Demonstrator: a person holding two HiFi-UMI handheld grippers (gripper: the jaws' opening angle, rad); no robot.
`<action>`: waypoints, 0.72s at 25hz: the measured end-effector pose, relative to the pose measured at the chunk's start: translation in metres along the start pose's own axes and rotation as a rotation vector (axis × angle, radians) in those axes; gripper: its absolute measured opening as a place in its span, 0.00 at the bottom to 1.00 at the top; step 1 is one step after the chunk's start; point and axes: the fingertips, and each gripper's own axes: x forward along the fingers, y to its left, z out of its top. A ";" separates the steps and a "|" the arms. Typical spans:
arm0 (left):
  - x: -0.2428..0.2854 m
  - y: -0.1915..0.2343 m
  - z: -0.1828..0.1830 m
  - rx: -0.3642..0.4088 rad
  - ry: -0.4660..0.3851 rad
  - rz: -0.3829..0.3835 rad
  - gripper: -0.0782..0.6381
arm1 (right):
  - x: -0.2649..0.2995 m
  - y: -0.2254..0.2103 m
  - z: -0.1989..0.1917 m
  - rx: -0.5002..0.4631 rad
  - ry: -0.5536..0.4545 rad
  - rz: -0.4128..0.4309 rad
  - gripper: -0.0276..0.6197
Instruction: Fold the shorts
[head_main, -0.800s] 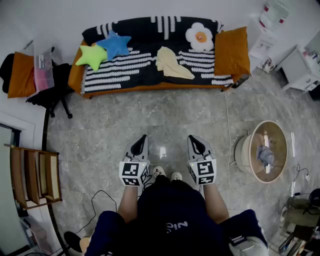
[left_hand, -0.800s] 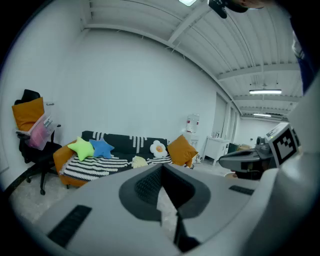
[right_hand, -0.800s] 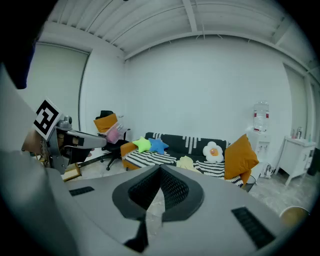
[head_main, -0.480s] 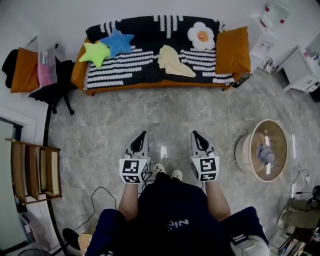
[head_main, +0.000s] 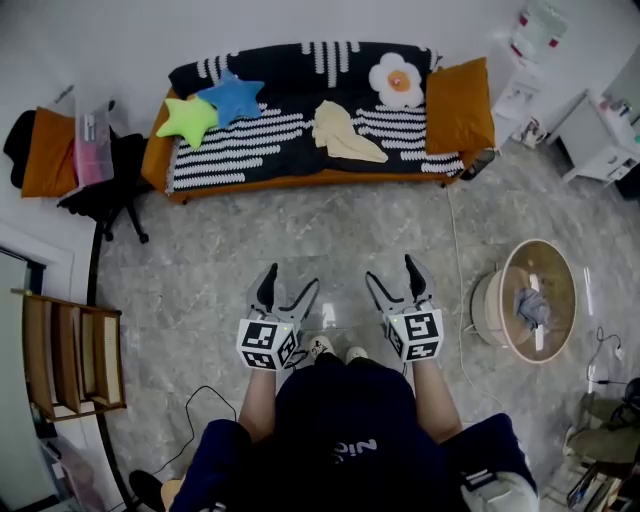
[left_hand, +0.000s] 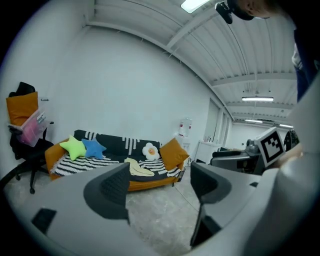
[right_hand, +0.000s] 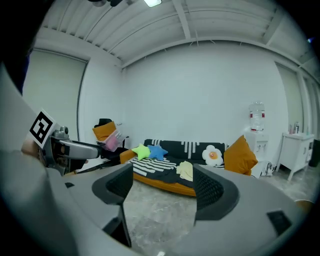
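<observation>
shorts: we take the pale yellow garment (head_main: 345, 135) lying crumpled on the sofa (head_main: 300, 180), upper centre of the head view, to be the shorts. Not folded yet, and nothing touches it.
why there: it lies on a bare stretch of the striped seat. The green star cushion (head_main: 185, 117) and blue star cushion (head_main: 230, 95) are to its left, the flower cushion (head_main: 398, 80) and orange cushion (head_main: 458, 105) to its right. We judge there is room to spread it flat.
left gripper (head_main: 290, 280): lower centre of the head view, jaws spread wide with nothing between them. Its own view shows only floor and the sofa through the gap.
right gripper (head_main: 390, 270): just right of the left one at about the same height, jaws also wide apart and empty.
why held so: both point ahead and a little down toward the sofa, side by side in front of the person's body. We read this as a ready pose for a two-handed pickup, one gripper per side of the garment.
gap: the grippers are well apart from the shorts, with bare floor (head_main: 300, 230) between.
step: approach, in our judgement; folding not begun.
next: we reckon both must reach the seat and each take an edge of the garment.
risk: thin cloth on a soft cover, so a jaw may pinch the cover too.
other: round basket (head_main: 503, 310) at right holds a bluish cloth (head_main: 532, 308), not in play as far as we can tell.
</observation>
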 end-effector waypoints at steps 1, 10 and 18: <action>0.000 0.001 -0.001 0.003 0.001 -0.006 0.61 | 0.001 -0.001 0.000 0.000 -0.003 -0.008 0.62; 0.006 0.020 0.006 0.025 -0.008 -0.015 0.61 | 0.012 -0.001 0.000 0.030 -0.020 -0.070 0.60; 0.023 0.038 0.005 0.018 0.012 0.015 0.61 | 0.038 -0.017 -0.002 0.027 -0.002 -0.064 0.57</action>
